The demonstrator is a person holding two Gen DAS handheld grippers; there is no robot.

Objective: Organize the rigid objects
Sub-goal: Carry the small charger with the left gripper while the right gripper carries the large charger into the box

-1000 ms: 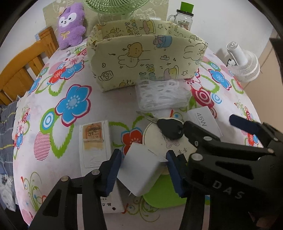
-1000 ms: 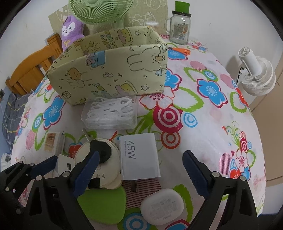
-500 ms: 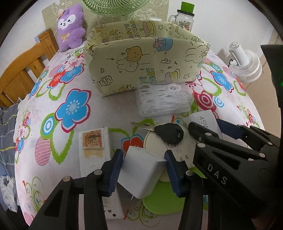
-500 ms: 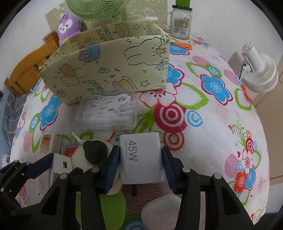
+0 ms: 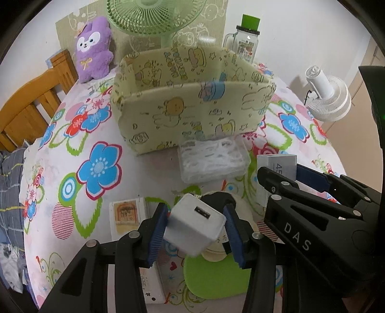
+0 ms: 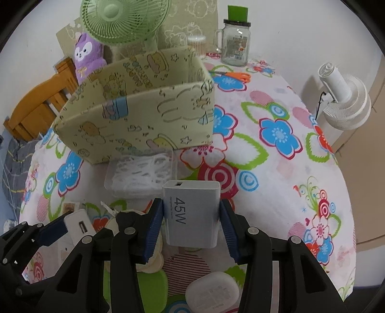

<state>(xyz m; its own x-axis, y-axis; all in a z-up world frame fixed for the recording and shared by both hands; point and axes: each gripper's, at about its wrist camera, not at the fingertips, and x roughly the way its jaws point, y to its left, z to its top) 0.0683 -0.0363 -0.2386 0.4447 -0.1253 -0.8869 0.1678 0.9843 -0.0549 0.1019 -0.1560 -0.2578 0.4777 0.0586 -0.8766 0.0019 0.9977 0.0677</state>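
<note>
A clear box (image 6: 142, 174) of white picks sits just in front of the yellow bin (image 6: 144, 115), between it and both grippers, with a green fan (image 6: 122, 21), purple plush (image 6: 87, 57) and jar (image 6: 235, 45) behind the bin. The small charger (image 5: 196, 226) is a white cube with a USB port facing up; the 45W charger (image 6: 191, 215) is a larger grey-white block. The left gripper (image 5: 196, 232) is clamped on the small charger and the right gripper (image 6: 191, 224) on the 45W charger, both lifted in front of the bin.
</note>
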